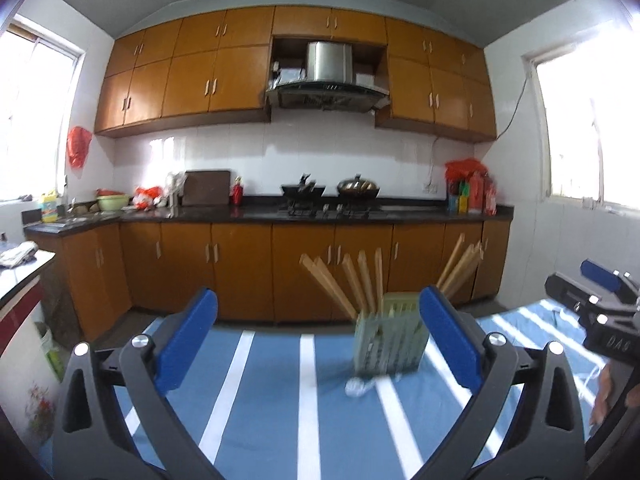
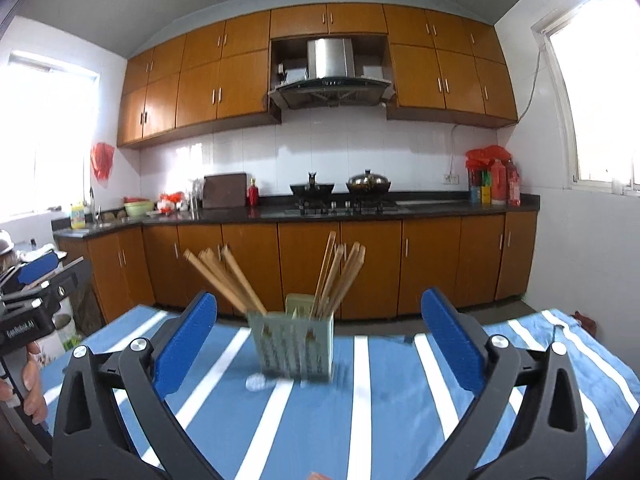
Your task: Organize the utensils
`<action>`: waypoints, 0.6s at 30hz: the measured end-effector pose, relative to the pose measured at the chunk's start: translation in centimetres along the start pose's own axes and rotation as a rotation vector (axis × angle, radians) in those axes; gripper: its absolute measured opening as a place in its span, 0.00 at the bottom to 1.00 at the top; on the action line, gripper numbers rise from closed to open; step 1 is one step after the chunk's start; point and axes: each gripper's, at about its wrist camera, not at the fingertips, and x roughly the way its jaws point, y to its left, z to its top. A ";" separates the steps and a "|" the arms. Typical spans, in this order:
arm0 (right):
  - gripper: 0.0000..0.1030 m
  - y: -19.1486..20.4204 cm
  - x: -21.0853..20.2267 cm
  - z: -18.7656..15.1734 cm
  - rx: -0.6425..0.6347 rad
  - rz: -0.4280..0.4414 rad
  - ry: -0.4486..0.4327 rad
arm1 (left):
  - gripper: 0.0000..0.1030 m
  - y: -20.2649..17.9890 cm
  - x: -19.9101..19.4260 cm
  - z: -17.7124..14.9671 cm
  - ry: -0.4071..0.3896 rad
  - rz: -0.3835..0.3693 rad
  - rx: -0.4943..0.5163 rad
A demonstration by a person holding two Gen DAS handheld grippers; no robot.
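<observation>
- Presently my left gripper [image 1: 318, 344] and right gripper [image 2: 320, 344] both stand wide apart, holding nothing
- Green holder [image 2: 292, 344] sits upright on the striped counter [image 2: 380, 420] so the chopsticks [image 2: 224, 280] stay fanned inside
- Small metal piece [image 2: 260, 382] lies at its base, unsorted I judge

Blue white-striped tablecloth [image 2: 360, 420] under green chopstick holder [image 2: 294, 346] and spoon [image 2: 258, 382].

White letters reading "DAS" stand on the black body of the right gripper [image 1: 600, 300], seen at the edge of the left wrist view. In the right wrist view, the black body of the left gripper [image 2: 36, 280] carries white lettering that appears mirrored and reads roughly "GenRobot.AI". Labels on the distant bottles are too small to read.
</observation>
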 end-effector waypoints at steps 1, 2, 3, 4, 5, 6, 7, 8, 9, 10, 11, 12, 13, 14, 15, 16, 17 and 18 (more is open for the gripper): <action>0.98 0.1 -0.4 -0.4 0.002 0.001 0.013 | 0.96 0.1 -0.5 -0.9 0.016 0.009 -0.002; 0.98 0.3 -0.8 -1.0 0.002 0.001 0.020 | 0.96 0.2 -1.0 -1.7 0.035 0.015 -0.005; 0.98 0.5 -1.2 -1.5 0.004 -0.003 0.035 | 0.96 0.2 -1.2 -2.2 0.048 0.017 -0.007; 0.98 0.6 -1.6 -2.2 0.004 -0.003 0.052 | 0.96 0.3 -1.7 -3.0 0.071 0.020 -0.011; 0.98 0.7 -1.8 -2.7 0.004 -0.002 0.066 | 0.96 0.4 -2.0 -3.6 0.089 0.030 -0.015; 0.98 0.8 -2.0 -3.0 0.006 -0.001 0.075 | 0.96 0.3 -2.3 -4.2 0.102 0.040 -0.020; 0.98 0.9 -2.4 -3.5 0.008 -0.001 0.085 | 0.96 0.3 -2.6 -4.8 0.115 0.049 -0.027; 0.98 1.1 -2.7 -4.1 0.008 0.000 0.097 | 0.96 0.3 -3.0 -5.5 0.123 0.052 -0.034; 0.98 1.1 -3.1 -4.6 0.009 0.002 0.105 | 0.96 0.4 -3.2 -5.8 0.127 0.053 -0.037; 0.98 1.2 -3.3 -5.1 0.010 0.002 0.119 | 0.96 0.4 -3.6 -6.5 0.134 0.057 -0.038; 0.98 1.3 -3.4 -5.7 0.007 -0.001 0.134 | 0.96 0.3 -3.7 -6.9 0.140 0.060 -0.036; 0.98 1.5 -3.7 -6.2 0.004 -0.002 0.145 | 0.96 0.1 -4.0 -7.2 0.142 0.062 -0.031; 0.98 1.6 -3.8 -6.7 -0.001 -0.003 0.156 | 0.96 -0.1 -4.4 -7.8 0.145 0.063 -0.020; 0.98 1.7 -4.1 -7.2 -0.006 -0.005 0.164 | 0.96 -0.3 -4.5 -8.0 0.145 0.064 -0.015; 0.98 1.8 -4.4 -7.7 -0.010 -0.008 0.169 | 0.96 -0.4 -4.8 -8.4 0.147 0.063 -0.007; 0.98 1.9 -4.5 -8.1 -0.016 -0.011 0.175 | 0.96 -0.6 -5.0 -8.9 0.152 0.059 0.003; 0.98 2.1 -4.6 -8.6 -0.025 -0.015 0.182 | 0.96 -0.8 -5.2 -9.3 0.158 0.056 0.012; 0.98 2.2 -4.9 -9.1 -0.029 -0.020 0.184 | 0.96 -1.0 -5.2 -9.5 0.162 0.056 0.018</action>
